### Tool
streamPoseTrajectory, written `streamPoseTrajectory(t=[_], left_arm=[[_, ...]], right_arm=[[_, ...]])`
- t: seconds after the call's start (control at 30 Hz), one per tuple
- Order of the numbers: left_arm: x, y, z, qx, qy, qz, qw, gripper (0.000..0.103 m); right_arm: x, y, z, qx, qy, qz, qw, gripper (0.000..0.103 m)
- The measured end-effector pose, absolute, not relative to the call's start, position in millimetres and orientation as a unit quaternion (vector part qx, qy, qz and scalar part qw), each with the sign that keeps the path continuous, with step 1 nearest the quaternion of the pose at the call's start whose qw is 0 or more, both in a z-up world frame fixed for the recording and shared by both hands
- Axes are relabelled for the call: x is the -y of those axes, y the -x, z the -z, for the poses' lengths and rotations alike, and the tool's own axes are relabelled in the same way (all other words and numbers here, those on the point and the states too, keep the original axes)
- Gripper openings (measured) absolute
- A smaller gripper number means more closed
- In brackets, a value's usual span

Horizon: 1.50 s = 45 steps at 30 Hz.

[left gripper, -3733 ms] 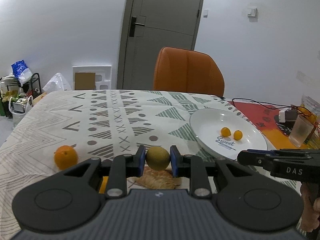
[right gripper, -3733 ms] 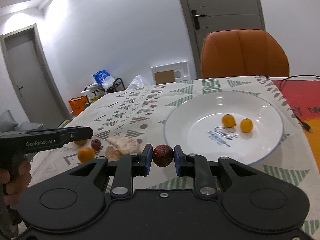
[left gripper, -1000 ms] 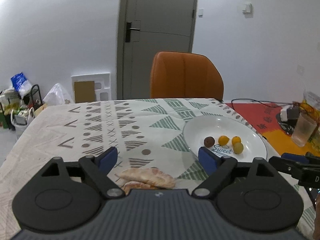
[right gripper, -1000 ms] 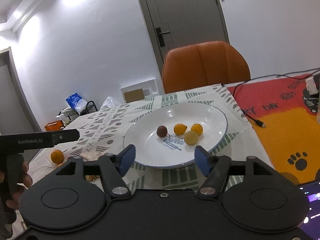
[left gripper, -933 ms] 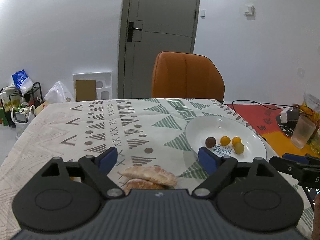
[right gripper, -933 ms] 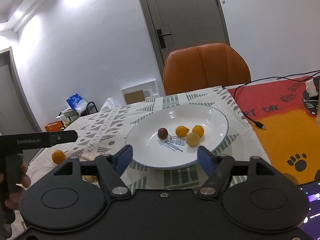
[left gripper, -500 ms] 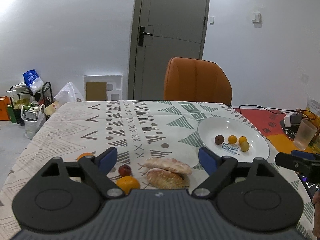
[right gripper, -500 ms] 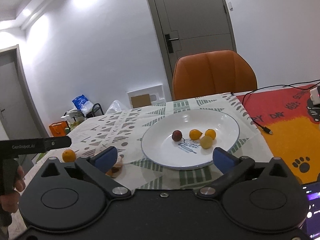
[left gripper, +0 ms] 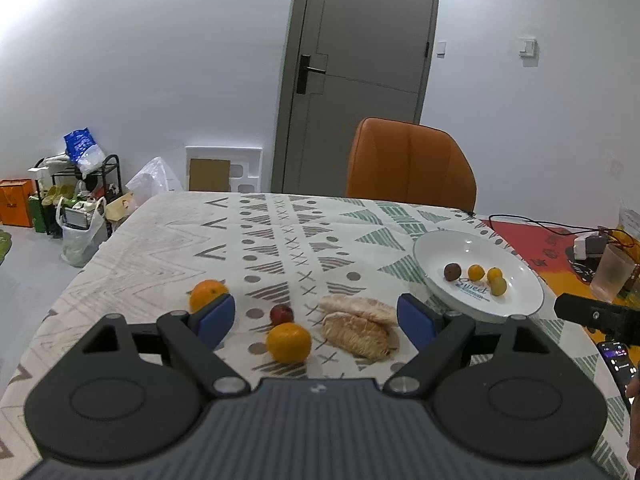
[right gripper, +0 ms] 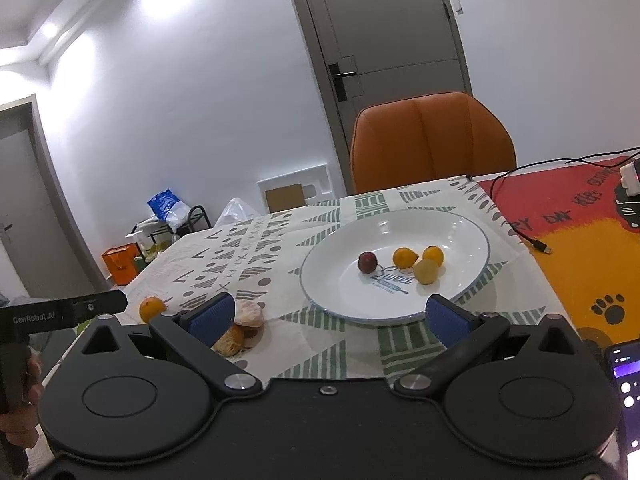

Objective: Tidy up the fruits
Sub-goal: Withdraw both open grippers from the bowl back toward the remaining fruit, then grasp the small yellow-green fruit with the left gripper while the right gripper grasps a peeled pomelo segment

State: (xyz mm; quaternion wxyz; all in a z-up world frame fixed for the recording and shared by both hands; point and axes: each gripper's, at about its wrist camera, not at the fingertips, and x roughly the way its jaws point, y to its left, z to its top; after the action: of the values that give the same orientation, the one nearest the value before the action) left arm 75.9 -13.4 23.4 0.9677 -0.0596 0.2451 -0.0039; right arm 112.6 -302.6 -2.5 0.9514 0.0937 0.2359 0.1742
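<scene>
A white plate [left gripper: 516, 276] [right gripper: 460, 236] holds a dark red fruit [right gripper: 367, 261], two small orange fruits [right gripper: 404, 257] and a yellow-green one [right gripper: 426, 271]. On the patterned cloth lie an orange [left gripper: 289, 341], a second orange [left gripper: 207, 293] behind the left pad, a small red fruit [left gripper: 281, 313] and two peeled pomelo pieces [left gripper: 358, 326]. My left gripper [left gripper: 316, 320] stands open just short of the near orange, nothing between its fingers. My right gripper [right gripper: 328, 316] stands open in front of the plate, holding nothing.
An orange chair [left gripper: 410, 164] stands at the table's far side. On the right lie a red and orange mat [right gripper: 580, 220], a cable [right gripper: 520, 236], a plastic cup [left gripper: 612, 268] and a lit phone [right gripper: 624, 360]. Bags and a rack [left gripper: 76, 196] crowd the floor at left.
My left gripper has drawn back and to the left, bringing the oranges and red fruit into view. My right gripper's jaws have widened and it has backed slightly from the plate.
</scene>
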Motion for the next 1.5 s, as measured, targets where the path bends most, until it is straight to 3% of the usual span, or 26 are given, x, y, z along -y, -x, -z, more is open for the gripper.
streamPoseTrajectory(t=[1.27,1.5], left_arm=[[-5.2,-63.3,30.5,-0.294,0.079,-0.016,0.952,0.087],[0.1,-71.5,40.4,-0.307,0.069,-0.011,0.949,0.079]], right_arm=[[247.5,-122.0,41.8,-0.287,-0.032,-0.239,0.927,0.103],[240.9,-129.1,45.6,-0.291,-0.025,-0.246,0.924,0.102]])
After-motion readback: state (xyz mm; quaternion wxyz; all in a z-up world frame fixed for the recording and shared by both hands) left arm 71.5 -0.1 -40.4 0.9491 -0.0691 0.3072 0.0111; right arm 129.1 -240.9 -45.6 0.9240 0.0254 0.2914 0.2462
